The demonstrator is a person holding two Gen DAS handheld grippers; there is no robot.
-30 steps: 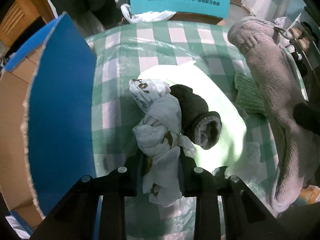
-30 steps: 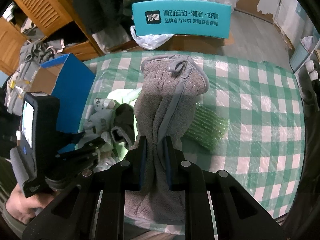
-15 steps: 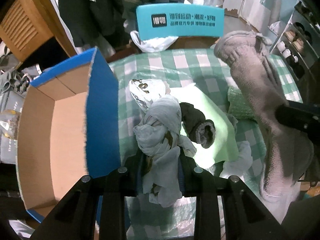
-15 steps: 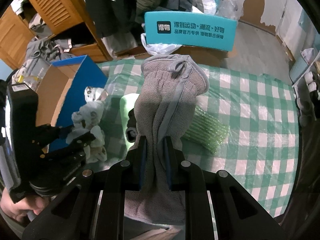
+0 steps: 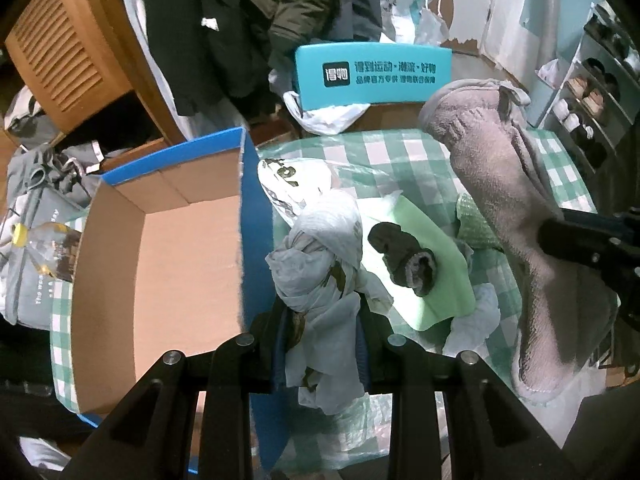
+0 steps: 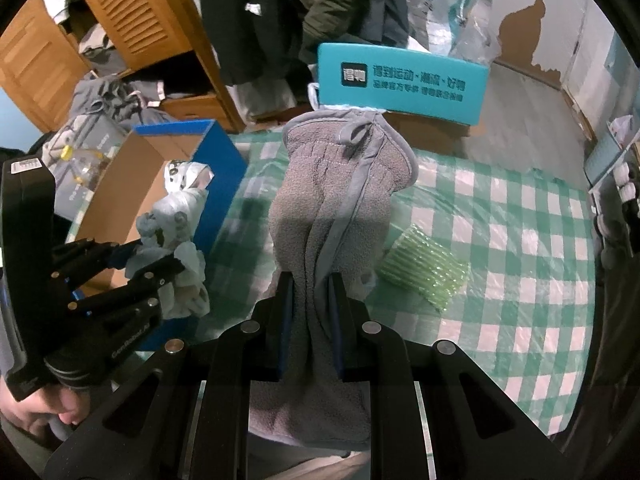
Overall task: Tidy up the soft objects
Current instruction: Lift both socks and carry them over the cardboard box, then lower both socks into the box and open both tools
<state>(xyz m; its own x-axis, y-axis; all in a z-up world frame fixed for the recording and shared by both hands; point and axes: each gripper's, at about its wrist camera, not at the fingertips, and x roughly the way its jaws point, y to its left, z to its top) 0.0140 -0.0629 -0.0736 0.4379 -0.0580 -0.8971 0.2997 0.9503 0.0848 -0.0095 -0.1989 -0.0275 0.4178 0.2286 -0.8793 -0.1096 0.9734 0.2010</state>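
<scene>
Grey fleece fills the right gripper [image 6: 310, 300]: its jaws are clamped on a thick grey mitten [image 6: 336, 208], which hangs cuff-up above the table, its bound hem and small loop at the far end. The left gripper [image 5: 320, 332] is closed on a knotted bundle of pale printed cloth [image 5: 320, 256], pinched between the blue pads, with loose ends spilling out towards the camera. In the right wrist view that bundle [image 6: 176, 236] sits at the left, held over the near wall of an open cardboard box with blue outer sides [image 6: 200, 152]; a person's hand [image 6: 36, 404] grips the tool's handle at the lower left.

Below the bundle, on the green-and-white checked tablecloth [image 6: 500, 248] under clear plastic, lies a pale green sheet [image 5: 436, 264] with a dark rolled sock [image 5: 408, 264] resting on it. Just right of the mitten, a packet of green ribbed padding [image 6: 424, 272] lies flat on the cloth. The box [image 5: 160, 280] stands at the table's left edge, its brown inside bare as far as can be seen. Beyond the far edge stands a teal box with printed characters [image 5: 372, 74], and behind it dark coats [image 5: 256, 20] hang beside a louvred wooden cabinet [image 5: 60, 56].
</scene>
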